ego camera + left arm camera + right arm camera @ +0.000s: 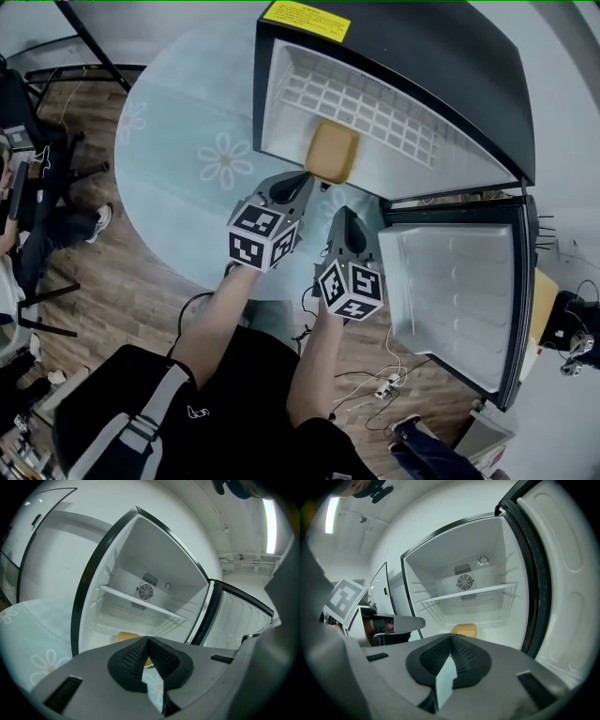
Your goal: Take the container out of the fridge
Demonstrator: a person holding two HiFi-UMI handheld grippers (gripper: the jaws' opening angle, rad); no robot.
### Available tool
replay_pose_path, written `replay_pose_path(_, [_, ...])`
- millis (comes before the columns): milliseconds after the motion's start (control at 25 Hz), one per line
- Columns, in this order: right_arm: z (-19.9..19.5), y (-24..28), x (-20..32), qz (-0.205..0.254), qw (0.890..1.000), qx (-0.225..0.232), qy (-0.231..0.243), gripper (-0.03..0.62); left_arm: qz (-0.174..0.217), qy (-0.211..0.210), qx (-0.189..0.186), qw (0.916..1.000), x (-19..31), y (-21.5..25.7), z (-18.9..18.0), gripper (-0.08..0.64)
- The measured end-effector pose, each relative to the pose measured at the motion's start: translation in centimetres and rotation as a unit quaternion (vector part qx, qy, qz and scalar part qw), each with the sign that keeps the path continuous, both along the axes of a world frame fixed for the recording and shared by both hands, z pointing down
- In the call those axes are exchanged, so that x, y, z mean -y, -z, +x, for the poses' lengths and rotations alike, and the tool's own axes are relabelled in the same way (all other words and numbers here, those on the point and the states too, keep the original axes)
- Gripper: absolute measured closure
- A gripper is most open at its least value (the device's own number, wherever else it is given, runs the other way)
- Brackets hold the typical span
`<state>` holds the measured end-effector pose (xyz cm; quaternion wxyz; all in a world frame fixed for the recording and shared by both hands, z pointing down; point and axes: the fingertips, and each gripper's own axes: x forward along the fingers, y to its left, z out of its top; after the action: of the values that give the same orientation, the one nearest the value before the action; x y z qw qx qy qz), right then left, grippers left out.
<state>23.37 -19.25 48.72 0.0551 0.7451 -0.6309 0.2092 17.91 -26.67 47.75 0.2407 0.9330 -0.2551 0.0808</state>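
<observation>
**Container dead ahead, both grippers clenched**

The flat tan plastic container with rounded corners (pixel 333 152) lies on the floor of the small black fridge with the white lining (pixel 281 66), near its open front, below the white wire shelf (pixel 464 594). It is straight in front of my left gripper (pixel 304 180), whose tips are just short of its near edge. My right gripper (pixel 343 216) hangs further back, beside the open fridge door (pixel 459 291). Both pairs of jaws are pressed together on nothing, so I judge they must part before any grasp. Its long axis seems to run into the fridge, though it looks nearly square.

The head view shows the gap to the near edge. The right gripper view shows the container clear above my tips, while in the left gripper view my own jaws hide most of it.
</observation>
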Motion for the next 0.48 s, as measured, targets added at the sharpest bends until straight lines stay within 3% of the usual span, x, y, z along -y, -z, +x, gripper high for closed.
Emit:
replay_pose_path(280, [0.7,-2.8,0.1,-0.032,0.999,0.012,0.018,0.585,-0.027,0.051,0.035,0.9978,1.5,-3.3,-0.7,0.558])
replay_pose_path(480, [3.8,-3.0,0.5,-0.033,0.999,0.009,0.028,0.584,-0.03,0.08,0.041,0.9955,2.1,-4.0,0.6,0.558])
